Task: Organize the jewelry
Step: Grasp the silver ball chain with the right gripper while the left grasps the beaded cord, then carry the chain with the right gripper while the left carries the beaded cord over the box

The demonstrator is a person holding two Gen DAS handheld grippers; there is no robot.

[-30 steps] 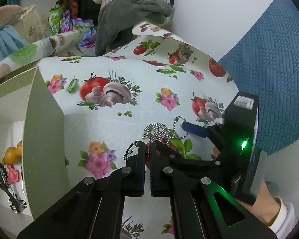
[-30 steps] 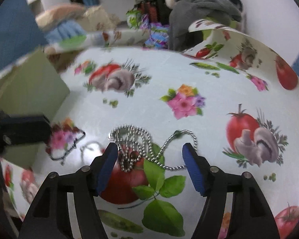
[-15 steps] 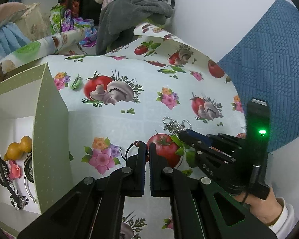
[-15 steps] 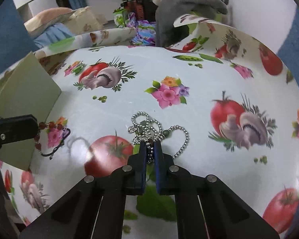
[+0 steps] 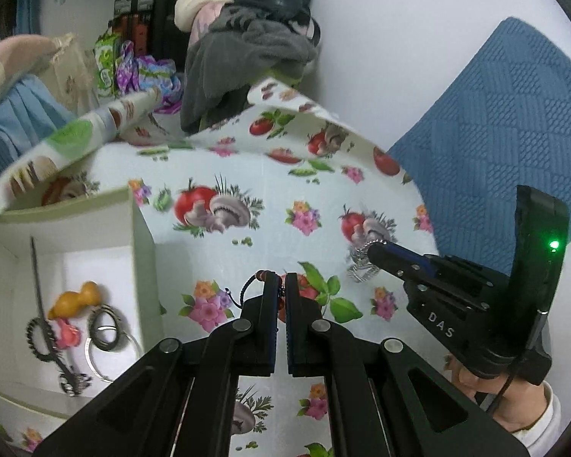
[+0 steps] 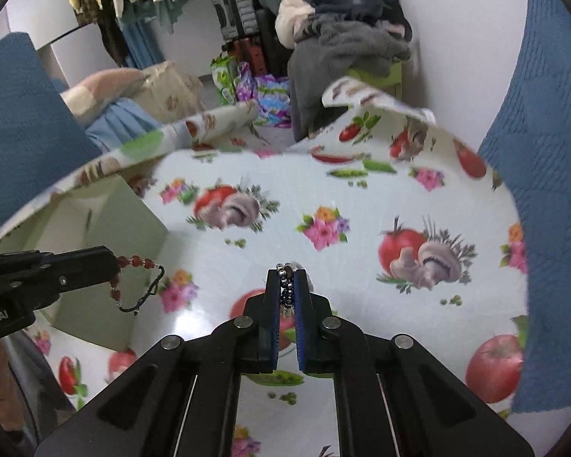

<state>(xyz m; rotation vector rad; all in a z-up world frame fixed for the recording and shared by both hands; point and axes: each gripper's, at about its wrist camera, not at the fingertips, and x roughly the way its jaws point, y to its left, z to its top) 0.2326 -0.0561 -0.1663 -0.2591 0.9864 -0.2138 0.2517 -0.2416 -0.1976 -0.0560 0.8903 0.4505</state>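
Here the jewelry is split between two grips: a silver bead chain [image 6: 285,283] is pinched between the fingers of the right gripper [image 6: 286,278] at the centre of the right wrist view, bunched and dangling clear of the surface [image 6: 361,198], and a red-beaded cord bracelet [image 6: 133,278] hangs from the tip of the left gripper [image 5: 281,285], whose fingers are pressed together on it, at the left edge of that same view. The likely destination is the open box [image 5: 141,251] at the lower left of the left wrist view, which already holds a gourd-shaped charm [image 5: 78,299], rings [image 5: 104,327] and a long dark hairpin [image 5: 42,304]. The chain is caught only by a few strands, so a quick swing could let loops slip free or snag on the box wall; the bracelet's loose cord could likewise catch on the near edge, and the two pieces might tangle if the hands converge over the box. Around them, the flowered tablecloth curls up at the top of the frame, a blue textured cushion [image 5: 495,122] fills the right side, and a heap of clothes [image 5: 255,38] sits beyond, none of it blocking the path.
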